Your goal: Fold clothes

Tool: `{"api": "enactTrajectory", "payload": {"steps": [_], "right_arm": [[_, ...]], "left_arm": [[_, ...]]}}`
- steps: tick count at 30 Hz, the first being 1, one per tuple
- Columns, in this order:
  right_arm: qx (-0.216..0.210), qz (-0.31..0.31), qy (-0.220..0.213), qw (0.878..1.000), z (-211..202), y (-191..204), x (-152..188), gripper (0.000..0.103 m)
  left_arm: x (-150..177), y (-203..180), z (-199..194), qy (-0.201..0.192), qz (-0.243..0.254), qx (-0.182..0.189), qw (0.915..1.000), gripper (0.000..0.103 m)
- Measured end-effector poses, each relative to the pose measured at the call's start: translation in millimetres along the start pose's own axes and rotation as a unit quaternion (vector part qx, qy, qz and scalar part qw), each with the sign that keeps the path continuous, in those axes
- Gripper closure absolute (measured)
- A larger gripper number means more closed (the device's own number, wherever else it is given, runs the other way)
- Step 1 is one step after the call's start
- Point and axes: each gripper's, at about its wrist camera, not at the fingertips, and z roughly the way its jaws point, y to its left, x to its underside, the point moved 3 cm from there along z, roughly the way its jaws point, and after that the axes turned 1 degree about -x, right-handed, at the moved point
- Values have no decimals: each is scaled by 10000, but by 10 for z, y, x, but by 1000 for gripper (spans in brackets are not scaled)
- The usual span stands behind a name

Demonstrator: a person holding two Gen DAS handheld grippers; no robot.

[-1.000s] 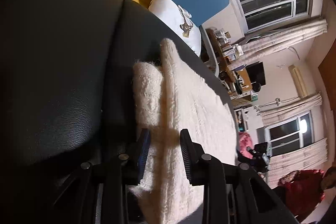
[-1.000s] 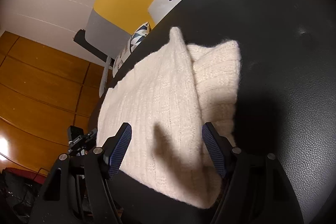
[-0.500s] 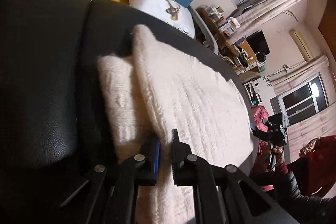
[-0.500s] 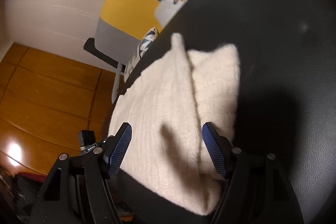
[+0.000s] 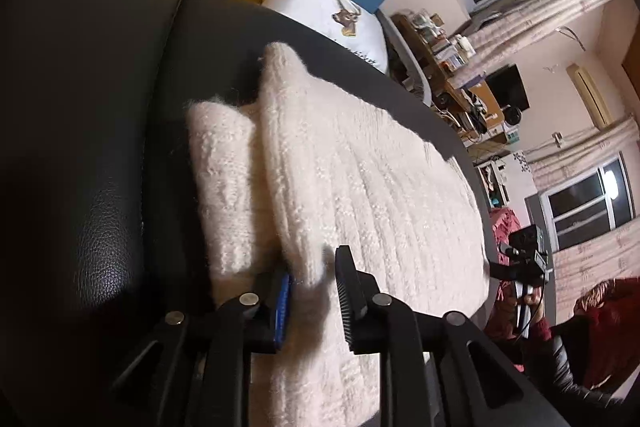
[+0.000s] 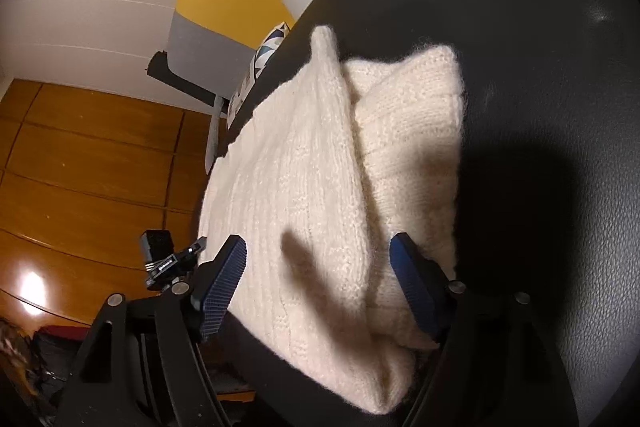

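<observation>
Cream knit wool filled the middle of both views: a folded sweater [image 5: 360,195] lay on the black leather sofa [image 5: 80,147], its thick folded edge rising as a ridge. At the lower centre of the left wrist view, the left gripper [image 5: 314,297] angled downward, its jaws opening with that ridge between them, the pads no longer visibly pressing the wool. In the right wrist view the right gripper [image 6: 320,279] also tilted down at the bottom of the frame, jaws spread wide and still parting, straddling the sweater's near end without clamping it. White cushions [image 5: 320,7] leaned at the upper left.
</observation>
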Motion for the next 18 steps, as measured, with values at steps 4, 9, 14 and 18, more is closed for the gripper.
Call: {"api": "enactTrajectory", "payload": {"steps": [4, 9, 14, 18], "right_arm": [[972, -585, 94, 9935, 32, 139, 65, 96], [1056, -831, -95, 9909, -44, 318, 138, 96], [765, -1285, -221, 9885, -312, 718, 234, 96], [933, -1255, -73, 9877, -362, 645, 416, 96]], "left_arm": [[7, -118, -71, -235, 257, -284, 9990, 98], [-64, -308, -299, -609, 406, -51, 9973, 99], [-53, -445, -621, -780, 324, 543, 9950, 99], [87, -272, -464, -442, 147, 299, 9985, 99]]}}
